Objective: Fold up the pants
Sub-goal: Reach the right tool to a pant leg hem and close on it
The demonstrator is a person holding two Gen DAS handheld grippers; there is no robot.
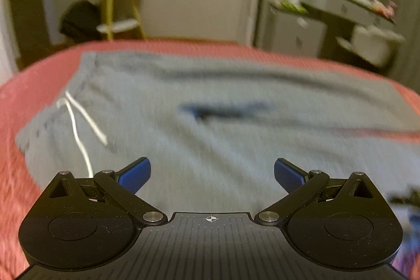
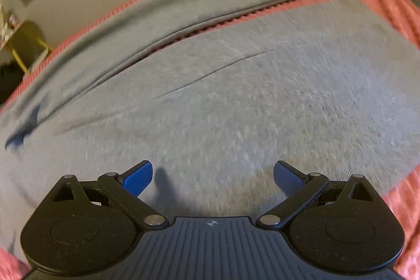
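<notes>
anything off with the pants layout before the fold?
Nothing damaged. The grey pants lie flat on the red bedspread, legs apart with a strip of bedspread showing between them. The white drawstring trails loose over the waist. Both grippers, left and right, are open and empty.

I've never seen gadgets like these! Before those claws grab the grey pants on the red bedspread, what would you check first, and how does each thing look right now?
1. Left gripper open and empty: ok, jaws spread wide, nothing between them.
2. Right gripper open and empty: ok, same.
3. Pants laid out on the bedspread: ok, both legs extend apart with red showing between them.
4. Drawstring out of the way: not ok, it trails loose over the fabric near the left gripper.
5. Fabric smooth: not ok, creases cross the near leg.
6. Fingers touching the cloth: cannot tell, the pictures are blurred.
</notes>
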